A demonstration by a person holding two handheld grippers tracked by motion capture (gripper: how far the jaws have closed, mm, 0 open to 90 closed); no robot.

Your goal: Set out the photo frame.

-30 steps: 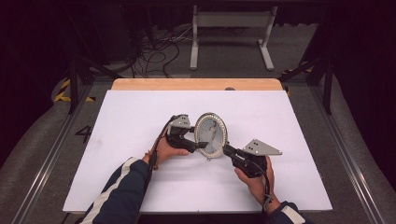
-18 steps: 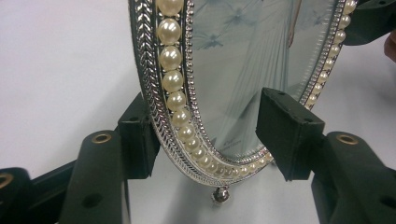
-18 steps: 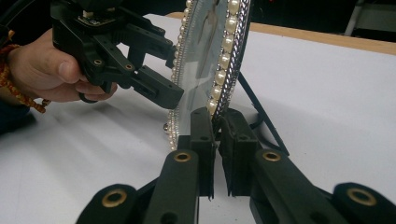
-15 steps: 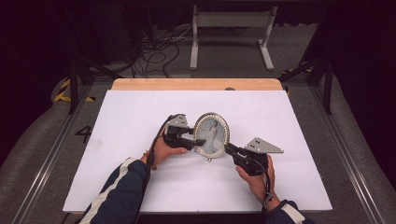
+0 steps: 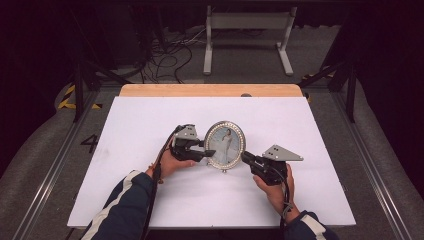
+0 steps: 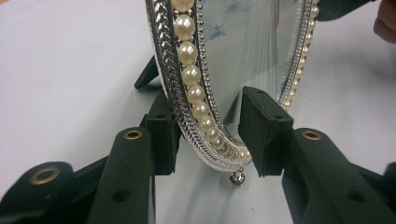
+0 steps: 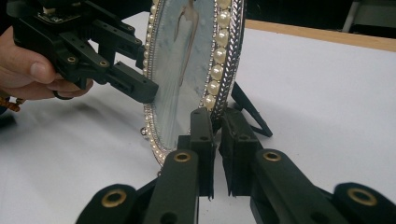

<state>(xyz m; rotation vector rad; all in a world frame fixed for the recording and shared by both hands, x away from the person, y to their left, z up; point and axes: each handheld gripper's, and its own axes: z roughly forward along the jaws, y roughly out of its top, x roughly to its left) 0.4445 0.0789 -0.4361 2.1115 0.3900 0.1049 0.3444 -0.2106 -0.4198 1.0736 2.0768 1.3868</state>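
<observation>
An oval picture frame (image 5: 226, 145) with a pearl and silver rim stands upright on the white table (image 5: 150, 115), and a figure in white shows in its photo. My right gripper (image 5: 245, 156) is shut on its right rim; in the right gripper view the jaws (image 7: 217, 126) pinch the pearl rim (image 7: 215, 70). My left gripper (image 5: 208, 152) straddles the left rim (image 6: 187, 51). Its jaws have just been closing with the rim between them. The back pad (image 6: 163, 135) lies against the rim, while a small gap remains at the front pad (image 6: 261, 130).
The frame's black easel leg (image 7: 250, 112) props it from behind. A wooden strip (image 5: 210, 90) edges the table's far side. Beyond it on the dark floor are a metal stand (image 5: 247, 22) and cables (image 5: 170, 55). White surface spreads to both sides.
The left gripper's jaws have narrowed around the frame's left rim. The frame and the right gripper have kept their place.
</observation>
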